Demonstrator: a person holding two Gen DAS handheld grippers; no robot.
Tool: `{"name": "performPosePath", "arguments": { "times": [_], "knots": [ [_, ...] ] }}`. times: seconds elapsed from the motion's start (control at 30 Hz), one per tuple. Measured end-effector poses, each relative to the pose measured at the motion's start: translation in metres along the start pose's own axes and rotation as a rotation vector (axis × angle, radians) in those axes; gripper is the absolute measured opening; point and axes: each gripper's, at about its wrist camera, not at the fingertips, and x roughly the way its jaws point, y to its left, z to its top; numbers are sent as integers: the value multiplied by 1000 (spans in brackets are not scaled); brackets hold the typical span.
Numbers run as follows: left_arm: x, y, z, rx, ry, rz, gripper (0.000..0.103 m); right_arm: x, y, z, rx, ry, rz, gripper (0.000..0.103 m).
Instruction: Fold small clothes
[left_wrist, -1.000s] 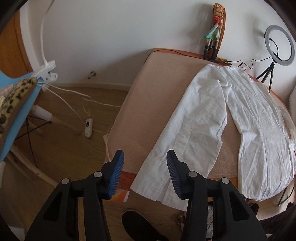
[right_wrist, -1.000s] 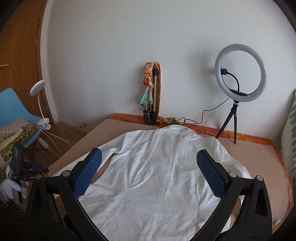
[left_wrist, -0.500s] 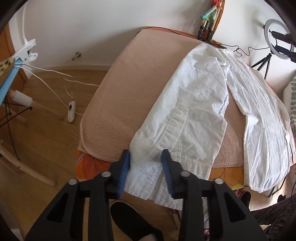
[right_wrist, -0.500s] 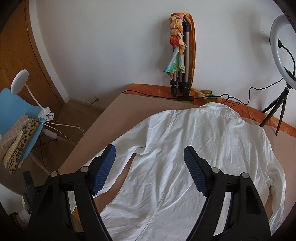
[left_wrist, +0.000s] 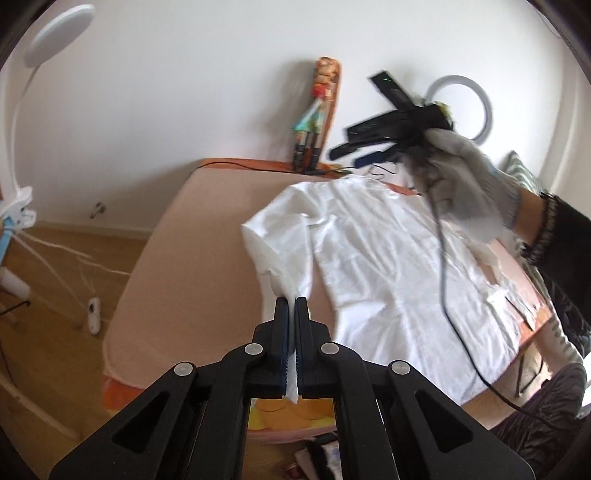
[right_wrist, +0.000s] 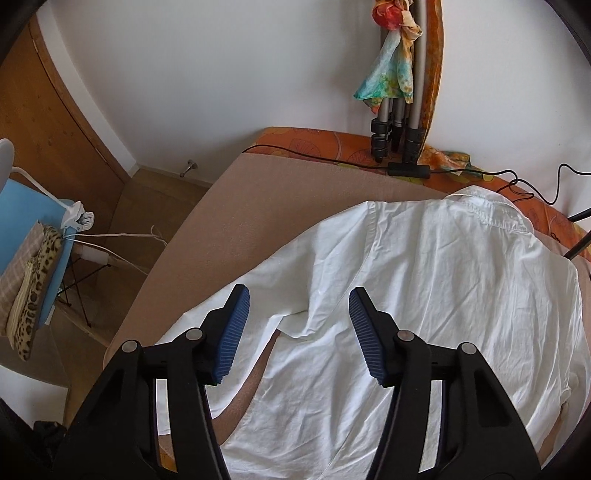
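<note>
A white long-sleeved shirt (left_wrist: 399, 266) lies spread back-up on a beige towel (left_wrist: 199, 251) over a table. My left gripper (left_wrist: 291, 306) is shut on the cuff end of the shirt's left sleeve (left_wrist: 280, 254) and holds it lifted off the towel. In the right wrist view the shirt (right_wrist: 443, 280) fills the middle. My right gripper (right_wrist: 299, 295) is open and empty, hovering above the underarm where the left sleeve meets the body. It also shows in the left wrist view (left_wrist: 369, 144), held by a gloved hand above the collar.
A folded tripod with a colourful scarf (right_wrist: 397, 77) stands at the table's far edge, with a black cable (right_wrist: 317, 157) beside it. A ring light (left_wrist: 460, 107) stands at the back right. A blue chair with folded cloths (right_wrist: 33, 266) and a clip lamp (right_wrist: 77, 219) are at the left.
My left gripper closed on the sleeve cuff and lifted it up from the table's front edge. My right gripper moved lower and closer over the shirt's left underarm, still open.
</note>
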Motion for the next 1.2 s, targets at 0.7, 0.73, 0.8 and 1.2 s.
{"name": "performPosePath", "arguments": {
  "times": [0.7,0.73,0.8,1.2],
  "knots": [
    [41,-123,-50,403,216,-195,6,80,-52,1,16,174,-52,3],
    [42,-122,-51,391,233,-204,13,80,-64,-2,46,177,-60,3],
    [36,-119,-49,363,241,-244,17,79,-80,-9,86,187,-81,10],
    [41,-54,-44,73,281,-190,39,-22,-74,-112,88,107,67,50]
  ]
}}
